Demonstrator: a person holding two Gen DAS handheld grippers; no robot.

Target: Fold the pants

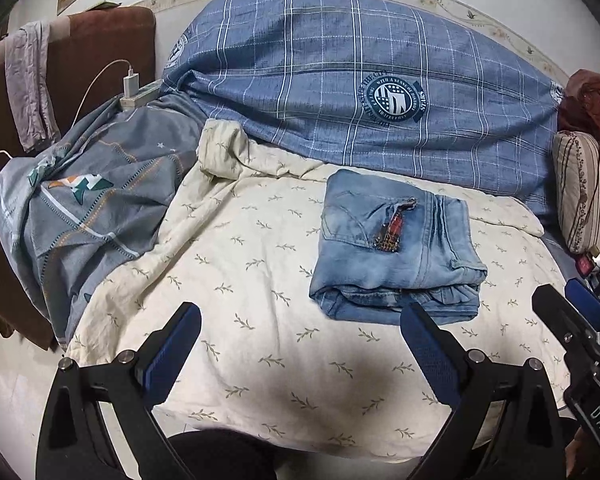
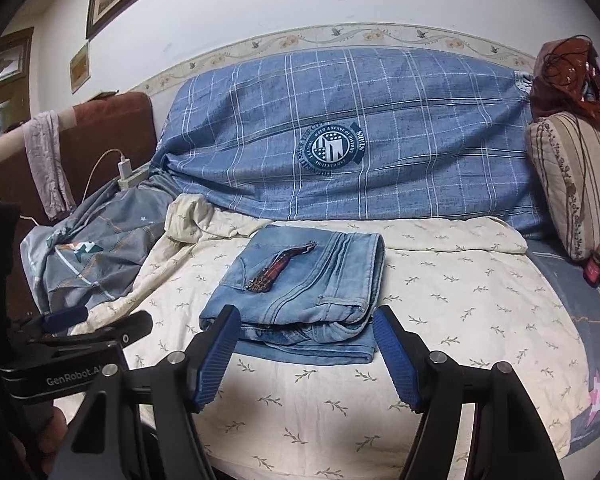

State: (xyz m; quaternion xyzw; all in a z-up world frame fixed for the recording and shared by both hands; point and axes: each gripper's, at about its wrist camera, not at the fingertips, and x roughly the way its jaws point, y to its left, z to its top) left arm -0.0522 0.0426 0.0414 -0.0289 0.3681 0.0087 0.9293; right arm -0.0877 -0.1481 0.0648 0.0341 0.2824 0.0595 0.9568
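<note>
Light blue jeans (image 1: pixel 396 248) lie folded into a compact stack on the cream leaf-print sheet (image 1: pixel 240 280), a red plaid patch on the top layer. My left gripper (image 1: pixel 300 320) hovers open over the sheet, its right finger just in front of the stack's near edge, nothing between the fingers. From the right wrist view the jeans (image 2: pixel 304 288) sit straight ahead, and my right gripper (image 2: pixel 306 322) is open just short of their near edge, not touching them. The right gripper's black body shows at the right edge of the left wrist view.
A large blue plaid quilt (image 1: pixel 360 76) lies behind the jeans. A grey patterned cover (image 1: pixel 88 208) is bunched at left, by a brown headboard (image 1: pixel 96 60) with a charger and cable (image 1: pixel 131 82). A striped pillow (image 2: pixel 576 184) stands at right.
</note>
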